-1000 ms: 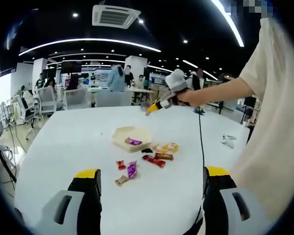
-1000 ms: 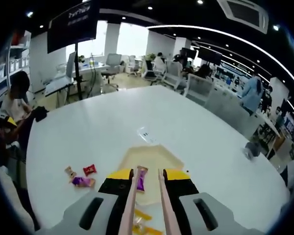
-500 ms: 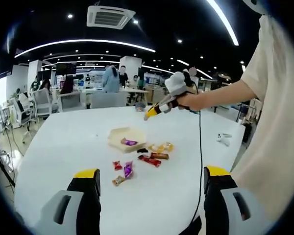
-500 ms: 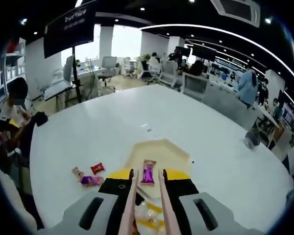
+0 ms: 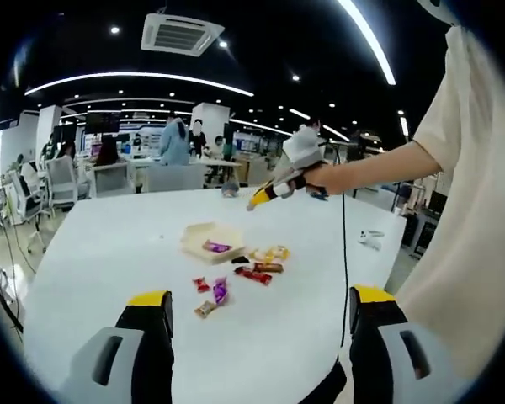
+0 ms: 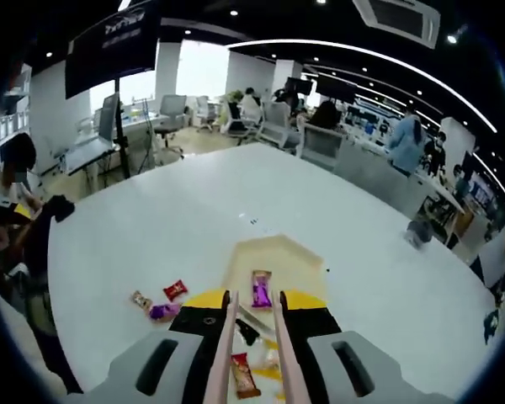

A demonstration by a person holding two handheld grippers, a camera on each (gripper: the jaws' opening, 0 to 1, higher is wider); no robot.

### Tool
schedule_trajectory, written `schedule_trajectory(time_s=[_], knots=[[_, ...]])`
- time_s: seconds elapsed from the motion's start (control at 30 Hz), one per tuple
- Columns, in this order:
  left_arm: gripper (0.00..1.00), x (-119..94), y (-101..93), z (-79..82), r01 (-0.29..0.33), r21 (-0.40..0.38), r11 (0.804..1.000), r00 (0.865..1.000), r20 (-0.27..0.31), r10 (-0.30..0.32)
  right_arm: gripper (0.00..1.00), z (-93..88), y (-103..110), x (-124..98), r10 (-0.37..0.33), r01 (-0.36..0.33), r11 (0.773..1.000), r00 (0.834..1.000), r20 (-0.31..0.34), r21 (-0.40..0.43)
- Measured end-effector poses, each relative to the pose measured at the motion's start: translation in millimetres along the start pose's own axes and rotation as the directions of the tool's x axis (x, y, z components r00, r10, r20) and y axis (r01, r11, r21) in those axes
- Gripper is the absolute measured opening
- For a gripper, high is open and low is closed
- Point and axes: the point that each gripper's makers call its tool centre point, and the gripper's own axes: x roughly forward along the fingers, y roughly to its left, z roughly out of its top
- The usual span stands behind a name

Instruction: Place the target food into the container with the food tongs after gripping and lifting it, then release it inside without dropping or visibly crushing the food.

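Observation:
A cream container (image 5: 199, 236) (image 6: 273, 255) sits mid-table with a purple-wrapped candy (image 5: 216, 247) (image 6: 260, 289) lying flat inside. In the right gripper view my right gripper (image 6: 255, 300) is shut on pink food tongs (image 6: 223, 345). The tong arms stand slightly apart above the container's near edge with nothing between their tips. In the left gripper view that gripper (image 5: 290, 168) hovers over the table in a person's hand. My left gripper (image 5: 261, 301) is wide open, low and well short of the candies.
Loose wrapped candies lie beside the container: red (image 5: 204, 284) (image 6: 175, 289), purple (image 5: 220, 291) (image 6: 162, 311), tan (image 5: 206, 309), a red bar (image 5: 252, 275) (image 6: 242, 374) and yellow packs (image 5: 273, 252). A cable (image 5: 343, 244) hangs down; a small white object (image 5: 370, 238) lies far right. The person's sleeve (image 5: 471, 210) fills the right.
The right gripper with the tongs has drawn up and back from the container, so more loose candies show between the tong arms. The purple candy stays in the container. The left view has drifted slightly.

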Motion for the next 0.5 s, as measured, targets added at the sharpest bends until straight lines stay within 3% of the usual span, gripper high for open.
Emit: schedule_trajectory(time_s=[0.27, 0.5], knots=[[0.86, -0.8, 5.6, 0.4, 0.013, -0.002, 1.000, 1.000, -0.003, -0.013, 0.23, -10.9, 14.3, 0.3, 0.004, -0.004, 1.000, 1.000, -0.021, 0.022], [0.86, 9.2, 6.4, 13.1, -0.004, 0.000, 1.000, 1.000, 0.025, 0.004, 0.23, -13.7, 16.1, 2.1, 0.027, -0.027, 1.000, 0.999, -0.039, 0.004]])
